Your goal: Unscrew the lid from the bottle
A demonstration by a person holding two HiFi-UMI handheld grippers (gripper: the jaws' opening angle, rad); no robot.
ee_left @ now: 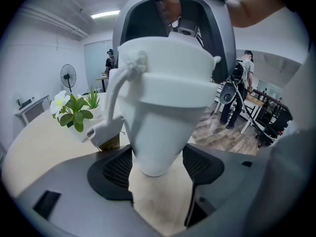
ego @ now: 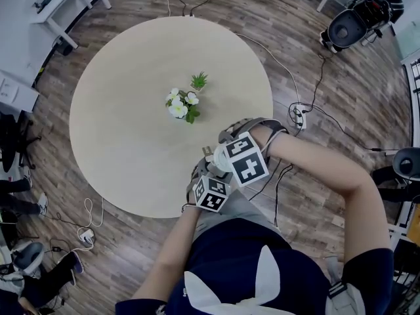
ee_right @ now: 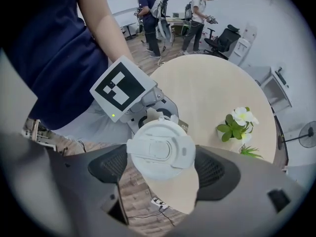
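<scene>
Left gripper (ee_left: 155, 168) and right gripper (ee_right: 160, 165) clamp, close together.

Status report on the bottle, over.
Left hand-held gripper shut on bottle. Right hand-held gripper shut on lid. Lid not yet off. Nothing blocking.

Bottle (ee_left: 158, 117): plain white all over, carry strap included.
Lid (ee_right: 160, 149): the same white.
Left claw (ee_left: 158, 164): grey shell, black mesh-patterned pads, marker cube of black squares on white.
Right claw (ee_right: 160, 168): grey, black mesh pads, black-and-white marker cube.
Tabletop (ego: 125, 110): pale beige, unpatterned.
Flowers (ego: 178, 105), beyond the bottle: white blooms, green leaves.
Floor (ego: 315, 38): brown wood-grain planks.
Shirt (ego: 243, 261): navy, white trim.
</scene>
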